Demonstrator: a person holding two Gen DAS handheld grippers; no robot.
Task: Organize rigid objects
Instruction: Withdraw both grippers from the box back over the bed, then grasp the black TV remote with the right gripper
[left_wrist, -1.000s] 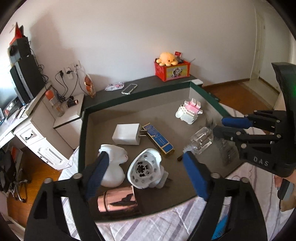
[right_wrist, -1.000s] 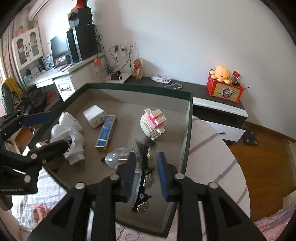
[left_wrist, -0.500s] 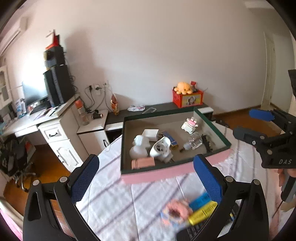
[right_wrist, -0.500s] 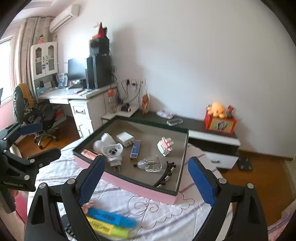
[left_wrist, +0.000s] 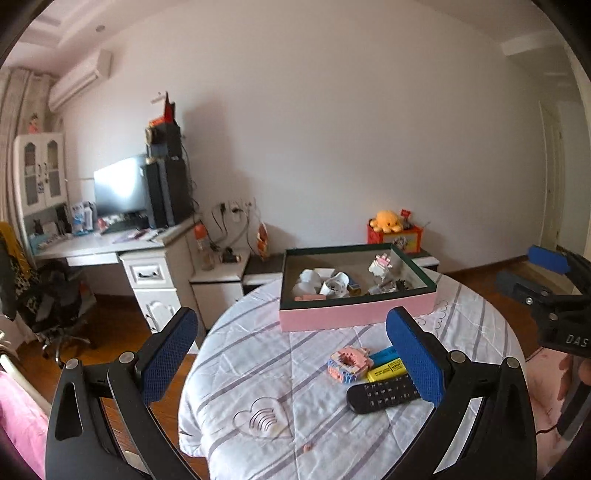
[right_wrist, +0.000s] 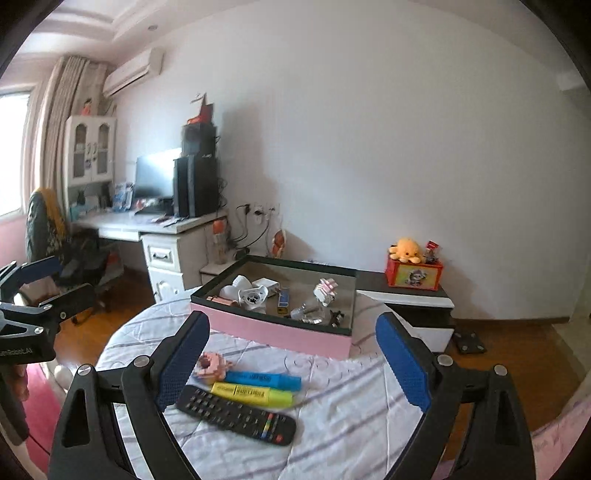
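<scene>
A pink box with a dark green rim (left_wrist: 354, 314) (right_wrist: 273, 328) sits on the round table and holds several items: white chargers, a blue-gold box, a clear bottle, a black clip. On the cloth in front lie a pink brick toy (left_wrist: 347, 363) (right_wrist: 210, 365), a blue marker (right_wrist: 262, 378), a yellow marker (right_wrist: 251, 393) (left_wrist: 386, 369) and a black remote (right_wrist: 236, 415) (left_wrist: 380, 393). My left gripper (left_wrist: 291, 354) is open and empty, well back from the box. My right gripper (right_wrist: 291, 358) is open and empty above the remote and markers.
The round table has a white striped cloth (left_wrist: 258, 369). A white desk with monitor and speakers (left_wrist: 147, 236) stands at the left, an office chair (right_wrist: 48, 229) beside it. A red box with an orange plush (right_wrist: 410, 269) sits on a low cabinet behind the table.
Both grippers have pulled far back and up from the box. The right gripper let go of the black clip, which now lies in the box, and opened wide.
</scene>
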